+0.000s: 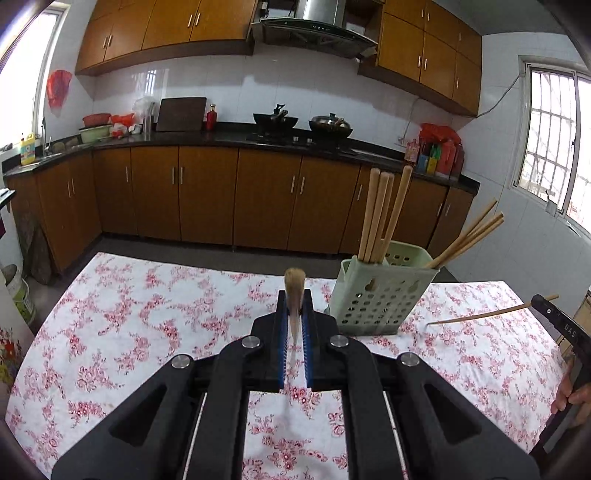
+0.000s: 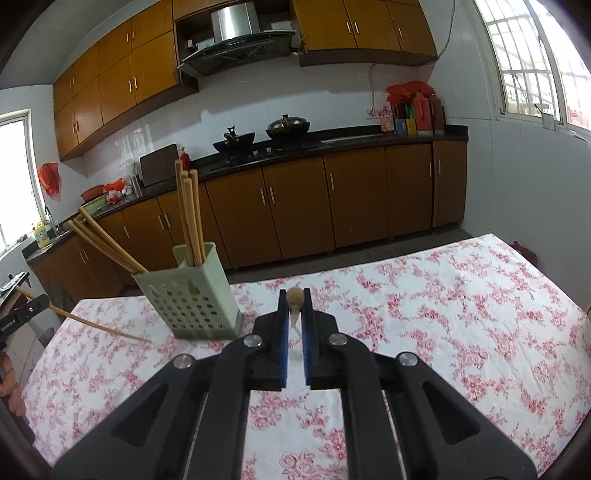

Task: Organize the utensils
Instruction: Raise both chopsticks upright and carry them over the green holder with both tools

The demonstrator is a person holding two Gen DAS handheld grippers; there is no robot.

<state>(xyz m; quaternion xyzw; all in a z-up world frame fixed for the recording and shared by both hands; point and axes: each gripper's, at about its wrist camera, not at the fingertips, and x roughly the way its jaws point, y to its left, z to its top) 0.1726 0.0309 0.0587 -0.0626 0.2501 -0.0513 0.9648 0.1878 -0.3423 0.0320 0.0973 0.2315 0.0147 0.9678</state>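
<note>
Left wrist view, left gripper tilted down, clamps chopstick, right gripper likewise w/ another.

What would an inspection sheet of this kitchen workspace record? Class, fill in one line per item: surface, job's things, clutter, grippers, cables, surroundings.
Surface: table under a floral tablecloth, somewhat creased.
Job's things: green perforated utensil holder standing upright on the cloth, with upright chopsticks and a leaning bunch in it.
Clutter: nothing seen on the cloth.
Grippers: left gripper shut on a chopstick; right gripper shut on another chopstick, which slopes down to the cloth in the left wrist view.
Cables: a wire runs up the tiled wall.
Surroundings: counter with two woks, wooden cabinets, range hood, barred window.
</note>
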